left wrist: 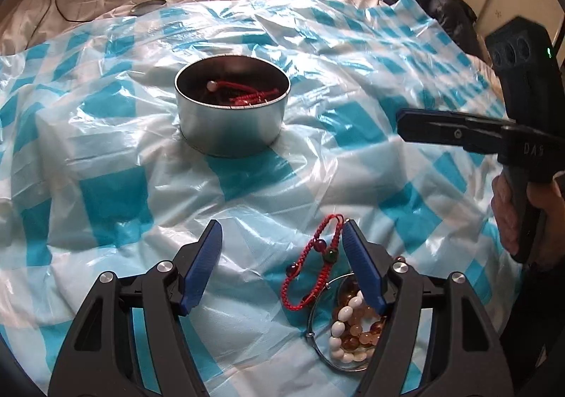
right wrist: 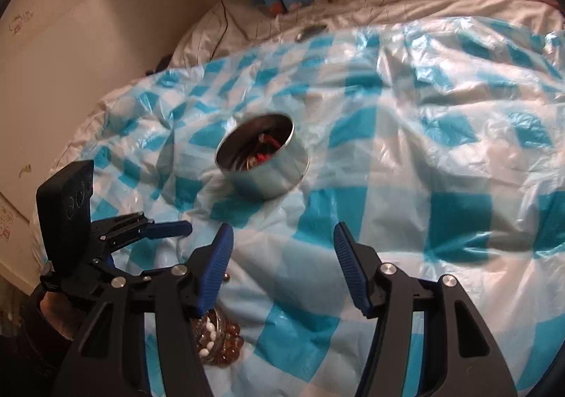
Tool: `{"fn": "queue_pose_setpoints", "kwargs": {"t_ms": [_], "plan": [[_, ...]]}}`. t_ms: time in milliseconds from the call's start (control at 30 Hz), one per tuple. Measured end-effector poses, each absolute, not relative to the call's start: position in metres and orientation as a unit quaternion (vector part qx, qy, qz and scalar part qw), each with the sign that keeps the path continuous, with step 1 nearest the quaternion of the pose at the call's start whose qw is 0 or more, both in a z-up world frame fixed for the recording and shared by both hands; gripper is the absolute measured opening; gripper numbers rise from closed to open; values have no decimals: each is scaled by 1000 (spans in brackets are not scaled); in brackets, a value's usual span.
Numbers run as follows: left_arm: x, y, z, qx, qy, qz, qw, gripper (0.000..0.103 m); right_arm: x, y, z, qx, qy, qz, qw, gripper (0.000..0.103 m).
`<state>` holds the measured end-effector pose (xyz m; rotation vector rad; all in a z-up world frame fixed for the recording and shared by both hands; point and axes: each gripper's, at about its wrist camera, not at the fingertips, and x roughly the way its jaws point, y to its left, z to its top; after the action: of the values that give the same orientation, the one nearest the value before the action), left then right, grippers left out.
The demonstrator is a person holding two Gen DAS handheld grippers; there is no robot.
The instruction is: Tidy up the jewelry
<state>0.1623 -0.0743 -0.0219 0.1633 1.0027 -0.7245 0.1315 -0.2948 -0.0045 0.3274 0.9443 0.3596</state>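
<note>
Two grippers up over the checked plastic sheet (left wrist: 116,199), both angled down. Left gripper (left wrist: 282,245) jaws wide apart, nothing gripped; red cord bracelet (left wrist: 310,266) lies on the sheet between the fingers, up against the right-side one. Glass dish (left wrist: 317,344) of amber and white beads sits just below that finger, partly hidden. Right gripper (right wrist: 282,248) jaws parted about halfway, empty, only sheet between them. Hand (left wrist: 508,217) wraps its handle at the frame edge. Metal tin (left wrist: 229,125) stands upright mid-sheet, well apart from both, red cord pieces inside.
</note>
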Motion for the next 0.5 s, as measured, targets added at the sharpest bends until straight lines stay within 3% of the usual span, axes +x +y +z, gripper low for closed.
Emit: {"fn": "queue_pose_setpoints", "kwargs": {"t_ms": [167, 300, 400, 500], "plan": [[156, -82, -24, 100, 462, -346, 811, 63, 132, -292, -6, 159, 450, 178, 860, 58], [153, -88, -29, 135, 466, -331, 809, 43, 131, -293, -9, 163, 450, 181, 859, 58], [161, -79, -28, 114, 479, -321, 809, 25, 130, -289, -6, 159, 450, 192, 857, 58], [171, -65, -27, 59, 498, -326, 801, 14, 129, -279, -7, 150, 466, 229, 841, 58]]}}
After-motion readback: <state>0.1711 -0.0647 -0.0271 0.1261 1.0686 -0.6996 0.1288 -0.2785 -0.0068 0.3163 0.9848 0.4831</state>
